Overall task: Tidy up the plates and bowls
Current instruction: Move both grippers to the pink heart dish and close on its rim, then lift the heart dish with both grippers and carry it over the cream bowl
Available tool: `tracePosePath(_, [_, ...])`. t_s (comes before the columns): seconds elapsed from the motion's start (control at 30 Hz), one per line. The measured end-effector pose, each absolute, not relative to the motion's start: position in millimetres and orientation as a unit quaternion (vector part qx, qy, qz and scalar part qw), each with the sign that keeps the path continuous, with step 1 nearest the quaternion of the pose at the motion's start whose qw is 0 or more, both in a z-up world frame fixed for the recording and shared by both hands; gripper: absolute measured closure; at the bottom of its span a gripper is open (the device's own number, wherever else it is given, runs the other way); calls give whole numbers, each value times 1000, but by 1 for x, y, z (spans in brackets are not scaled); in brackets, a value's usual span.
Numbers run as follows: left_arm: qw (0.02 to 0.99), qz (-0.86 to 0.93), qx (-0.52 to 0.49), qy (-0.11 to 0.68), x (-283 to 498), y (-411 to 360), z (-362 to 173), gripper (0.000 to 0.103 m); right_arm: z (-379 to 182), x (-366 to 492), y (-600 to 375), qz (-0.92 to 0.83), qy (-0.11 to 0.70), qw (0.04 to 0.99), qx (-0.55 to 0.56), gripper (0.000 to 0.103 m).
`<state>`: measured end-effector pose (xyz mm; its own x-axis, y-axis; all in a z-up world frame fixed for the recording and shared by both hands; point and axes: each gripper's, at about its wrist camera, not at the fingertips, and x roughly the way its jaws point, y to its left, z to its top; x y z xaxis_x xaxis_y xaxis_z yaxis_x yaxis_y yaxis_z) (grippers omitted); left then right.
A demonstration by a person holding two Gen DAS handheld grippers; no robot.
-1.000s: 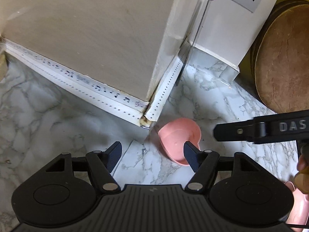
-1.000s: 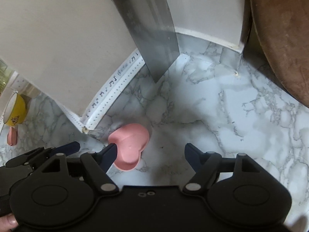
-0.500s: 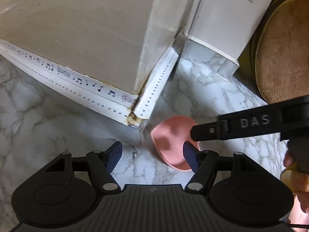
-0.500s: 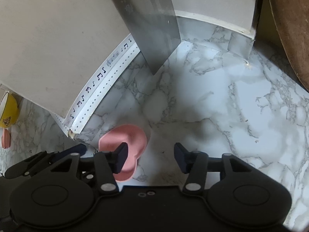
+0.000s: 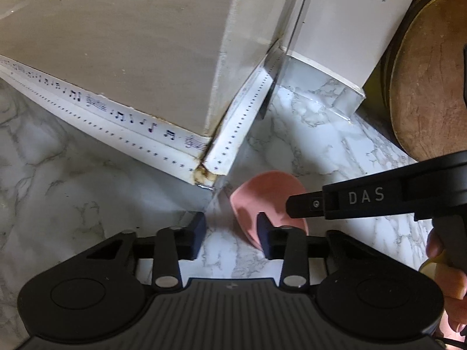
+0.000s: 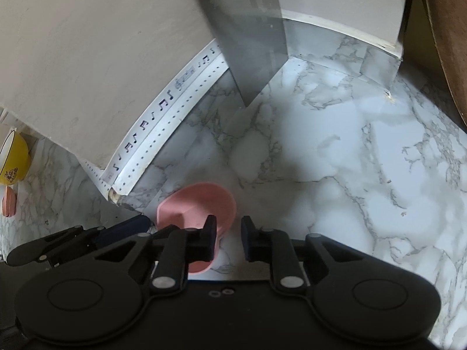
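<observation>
Marble counter (image 6: 350,151): pink bowl (image 6: 201,201) was approached by right gripper (image 6: 228,237), narrowly parted, empty; left gripper (image 5: 230,233) gaped. Rim grasp needed next.

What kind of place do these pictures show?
Probably a home kitchen counter: a marble-patterned top, a pink dish lying on it, and a yellow bowl beside the wall.
</observation>
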<state>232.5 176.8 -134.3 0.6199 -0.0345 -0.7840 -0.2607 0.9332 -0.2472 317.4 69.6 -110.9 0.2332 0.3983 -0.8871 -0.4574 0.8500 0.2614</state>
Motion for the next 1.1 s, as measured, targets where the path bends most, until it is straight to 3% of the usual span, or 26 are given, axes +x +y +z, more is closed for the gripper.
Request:
tracePosePath(0.37, [879, 39, -189, 437, 226, 172, -132, 73, -106, 310, 75, 281, 554, 782, -45, 100])
tracePosePath(0.57, [874, 38, -182, 448, 227, 167, -137, 94, -104, 306, 72, 283, 549, 785, -44, 100])
tracePosePath(1.1, [898, 7, -143, 417, 204, 154, -79, 97, -30, 271, 39, 295, 508, 809, -18, 100])
